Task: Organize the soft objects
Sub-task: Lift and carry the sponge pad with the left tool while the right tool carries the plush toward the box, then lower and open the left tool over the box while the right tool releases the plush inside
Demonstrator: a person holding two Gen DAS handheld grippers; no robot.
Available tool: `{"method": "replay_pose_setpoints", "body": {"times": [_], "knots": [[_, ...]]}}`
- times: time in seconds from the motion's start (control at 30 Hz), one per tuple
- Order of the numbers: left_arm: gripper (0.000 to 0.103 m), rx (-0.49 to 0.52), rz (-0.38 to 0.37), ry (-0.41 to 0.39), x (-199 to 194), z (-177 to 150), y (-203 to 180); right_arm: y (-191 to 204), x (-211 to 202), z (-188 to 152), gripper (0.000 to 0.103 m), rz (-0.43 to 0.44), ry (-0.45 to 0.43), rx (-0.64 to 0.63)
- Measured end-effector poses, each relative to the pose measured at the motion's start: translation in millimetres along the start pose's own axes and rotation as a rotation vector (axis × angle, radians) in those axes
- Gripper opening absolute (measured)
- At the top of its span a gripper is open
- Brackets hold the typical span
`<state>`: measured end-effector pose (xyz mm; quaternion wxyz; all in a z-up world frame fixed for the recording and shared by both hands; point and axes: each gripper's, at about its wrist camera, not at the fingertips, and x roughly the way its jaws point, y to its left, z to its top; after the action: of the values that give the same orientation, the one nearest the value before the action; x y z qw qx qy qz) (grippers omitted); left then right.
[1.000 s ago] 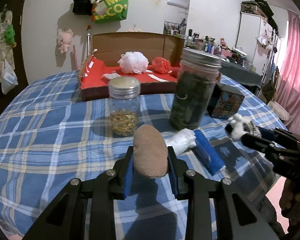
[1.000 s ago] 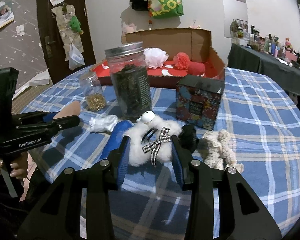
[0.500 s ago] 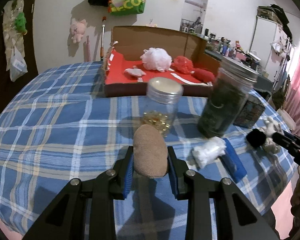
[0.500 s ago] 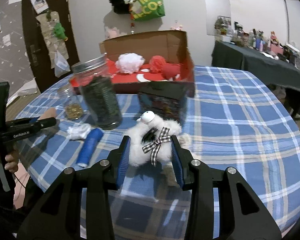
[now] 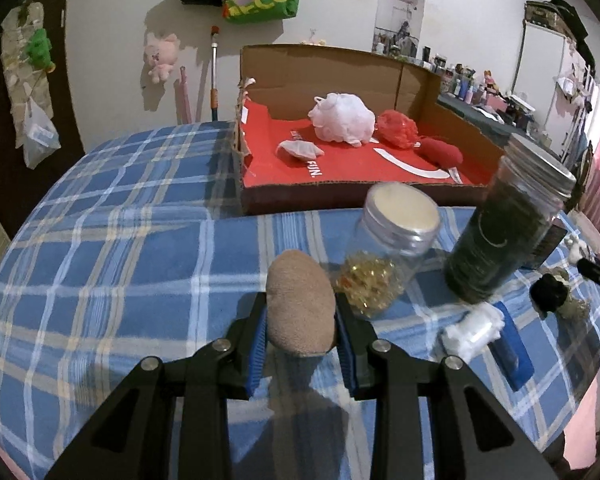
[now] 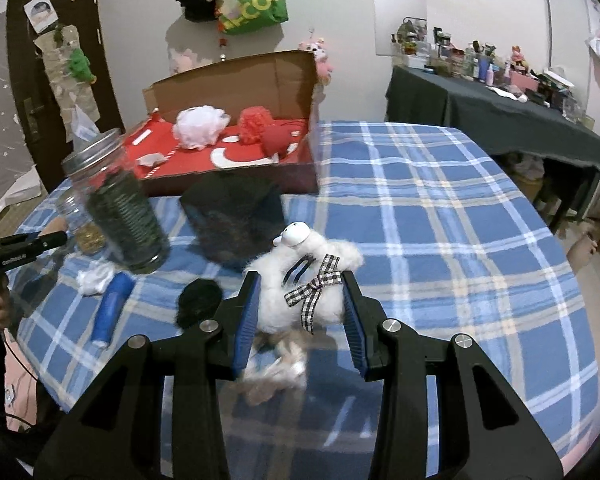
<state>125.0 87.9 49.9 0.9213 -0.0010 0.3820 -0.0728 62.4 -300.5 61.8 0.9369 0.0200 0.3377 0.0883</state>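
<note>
My left gripper [image 5: 301, 320] is shut on a tan soft pad [image 5: 300, 306] and holds it above the plaid table. My right gripper [image 6: 299, 300] is shut on a white fluffy plush with a checkered bow [image 6: 304, 276], lifted above the table. An open cardboard box with a red lining [image 5: 352, 160] [image 6: 236, 152] stands at the far side and holds a white mesh pouf [image 5: 342, 118], a red pouf [image 5: 398, 128] and a red plush [image 5: 440, 152]. A black pom-pom [image 6: 199, 302] and a beige rope toy [image 6: 278, 364] lie on the table under the right gripper.
A small jar of yellow beads [image 5: 388, 248], a tall dark jar [image 5: 508, 224] [image 6: 120, 208] and a dark patterned box [image 6: 236, 220] stand in front of the cardboard box. A white crumpled wad [image 5: 474, 328] and a blue tube [image 6: 114, 306] lie near the table's edge.
Both grippers have risen and moved toward the cardboard box with their objects still held. The white plush has left the table; the rope toy and black pom-pom stay behind.
</note>
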Motion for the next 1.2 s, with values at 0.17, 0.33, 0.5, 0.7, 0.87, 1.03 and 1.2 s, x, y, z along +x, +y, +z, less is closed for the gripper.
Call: {"method": "replay_pose_setpoints", "body": {"times": [0.17, 0.33, 0.5, 0.7, 0.87, 1.03, 1.2], "knots": [[0.033, 0.03, 0.004, 0.015, 11, 13, 5, -15, 11, 16, 0.037, -0.015, 0.019, 0.002], [0.033, 0.044, -0.024, 0.02, 19, 24, 13, -29, 24, 34, 0.037, -0.008, 0.041, 0.007], [0.033, 0.054, -0.043, 0.028, 27, 34, 22, -37, 37, 50, 0.037, 0.008, 0.062, 0.004], [0.033, 0.089, -0.072, 0.034, 34, 44, 25, -44, 54, 71, 0.037, 0.046, 0.092, -0.002], [0.033, 0.123, -0.089, 0.025, 34, 49, 22, -37, 64, 83, 0.037, 0.083, 0.097, -0.047], [0.033, 0.135, -0.111, 0.018, 32, 54, 20, -32, 70, 89, 0.037, 0.106, 0.098, -0.075], [0.033, 0.149, -0.133, 0.004, 30, 60, 18, -24, 71, 92, 0.037, 0.133, 0.088, -0.107]]}}
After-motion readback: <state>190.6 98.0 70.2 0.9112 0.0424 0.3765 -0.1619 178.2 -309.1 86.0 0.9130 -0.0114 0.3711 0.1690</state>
